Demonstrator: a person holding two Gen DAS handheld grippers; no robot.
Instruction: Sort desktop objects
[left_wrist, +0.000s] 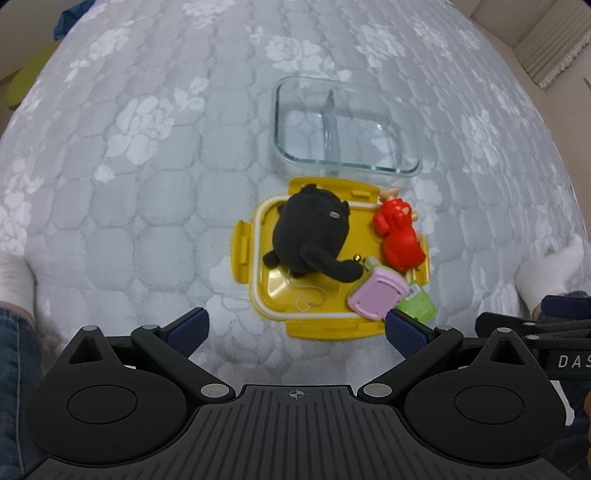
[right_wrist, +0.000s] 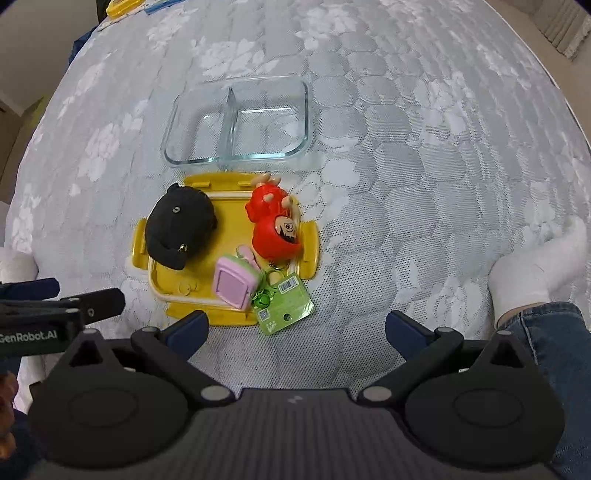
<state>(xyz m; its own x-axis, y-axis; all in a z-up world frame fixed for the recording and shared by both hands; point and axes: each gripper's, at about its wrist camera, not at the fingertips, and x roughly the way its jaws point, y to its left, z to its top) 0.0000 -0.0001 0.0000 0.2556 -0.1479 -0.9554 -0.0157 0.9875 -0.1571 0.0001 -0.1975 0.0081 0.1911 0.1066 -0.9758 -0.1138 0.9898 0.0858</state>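
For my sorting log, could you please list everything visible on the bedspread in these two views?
Glass container: 1, clear, two empty compartments, beyond the lid.
Lid: 1, yellow with white seal, upside down, holding the toys.
Plush toy: 1, black, on the lid's left part.
Figure keychain: 1, red, on the lid's right edge.
Pink charm: 1, pink, near edge of the lid.
Tag with bell: 1, green, partly off the lid's near-right corner.
Bedspread: 1, grey with white flowers, under everything.
Socked feet: 2, white, at either side.
Left gripper: open, hovering short of the lid.
Right gripper: open, likewise.
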